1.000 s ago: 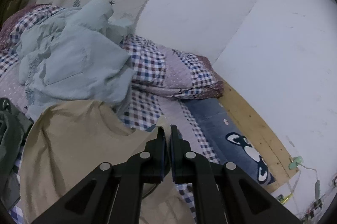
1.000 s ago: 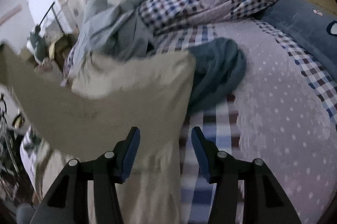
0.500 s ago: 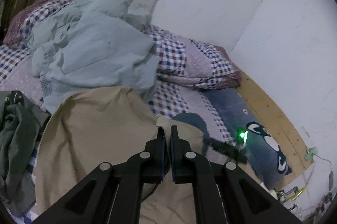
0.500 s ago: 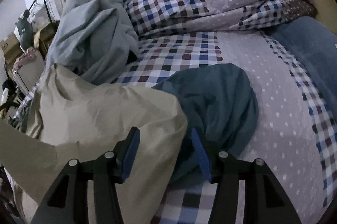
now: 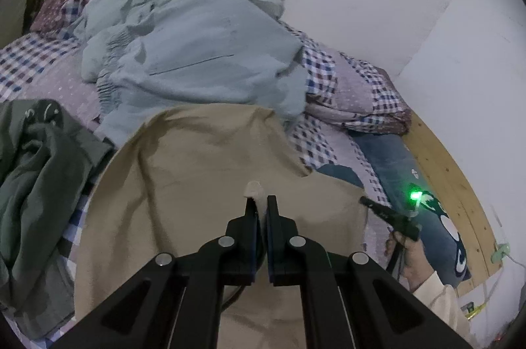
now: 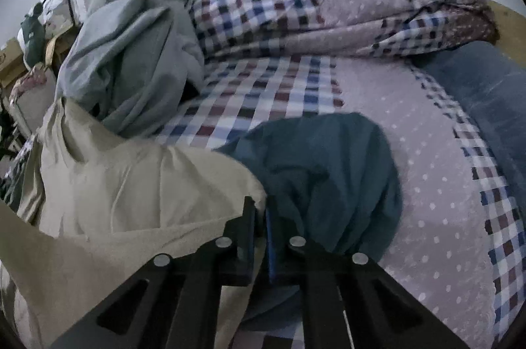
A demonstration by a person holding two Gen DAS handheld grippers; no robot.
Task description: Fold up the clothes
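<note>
Left wrist view: beige shirt [image 5: 203,184] lies spread on the bed [image 5: 39,59], a fold of it pinched in the clenched left claw [image 5: 262,204]. Right claw [image 6: 259,211] is clenched on the shirt's edge, beside a teal garment [image 6: 328,165].

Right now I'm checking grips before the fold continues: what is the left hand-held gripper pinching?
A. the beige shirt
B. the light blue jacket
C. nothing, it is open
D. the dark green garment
A: the left hand-held gripper is closed with a nub of the beige shirt poking out between its fingertips.
</note>
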